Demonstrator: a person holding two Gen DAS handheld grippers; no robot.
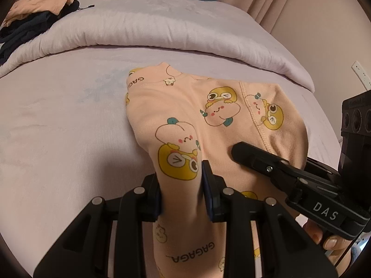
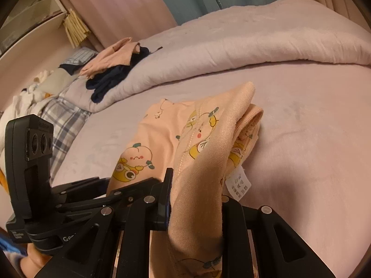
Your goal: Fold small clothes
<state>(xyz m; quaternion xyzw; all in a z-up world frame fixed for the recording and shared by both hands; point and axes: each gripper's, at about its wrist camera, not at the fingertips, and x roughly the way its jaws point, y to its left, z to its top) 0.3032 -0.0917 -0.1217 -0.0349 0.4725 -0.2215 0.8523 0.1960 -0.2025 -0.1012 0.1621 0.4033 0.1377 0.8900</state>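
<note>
A small peach garment printed with cartoon figures and the word GAGAGA lies partly on the lilac bed sheet, its near end lifted. My left gripper is shut on a bunched fold of that near end, with cloth filling the gap between its blue pads. In the right wrist view, my right gripper is shut on another fold of the garment, beside a white care label. The two grippers sit close together. The right gripper comes in from the right, and the left gripper shows at the left.
A thick folded duvet runs across the bed behind the garment. A pile of dark and peach clothes sits on its left end. Plaid bedding lies further left. Curtains hang behind, and a wall socket is at the right.
</note>
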